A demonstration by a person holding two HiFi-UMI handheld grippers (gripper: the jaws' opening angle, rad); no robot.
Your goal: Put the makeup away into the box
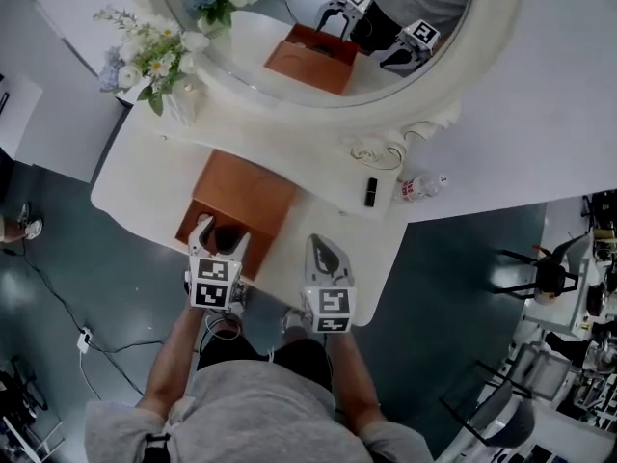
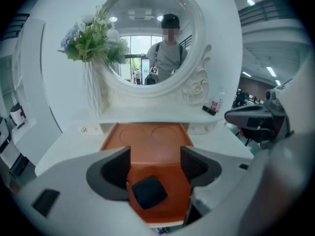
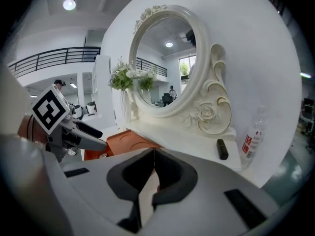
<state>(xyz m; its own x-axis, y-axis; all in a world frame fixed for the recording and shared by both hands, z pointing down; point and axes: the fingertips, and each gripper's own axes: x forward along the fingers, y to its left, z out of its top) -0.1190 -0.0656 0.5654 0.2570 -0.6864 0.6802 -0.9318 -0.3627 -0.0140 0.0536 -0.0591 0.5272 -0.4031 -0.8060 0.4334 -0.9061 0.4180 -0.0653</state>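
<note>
An orange box (image 2: 147,140) lies open on the white vanity table (image 1: 318,225), its lid folded back toward the mirror. A black square makeup compact (image 2: 149,191) rests inside the box. My left gripper (image 2: 155,156) hangs open just above it, with nothing between the pads. To the right, my right gripper (image 3: 154,152) is shut and empty above the table's front. A small black makeup stick (image 3: 222,149) lies on the raised shelf under the mirror, also visible as the black stick (image 1: 371,192) in the head view.
A large round mirror (image 1: 318,27) stands behind the shelf. A vase of flowers (image 1: 154,51) is at the left end. A clear bottle with a red label (image 1: 421,187) lies at the shelf's right end. Chairs (image 1: 545,268) stand on the floor to the right.
</note>
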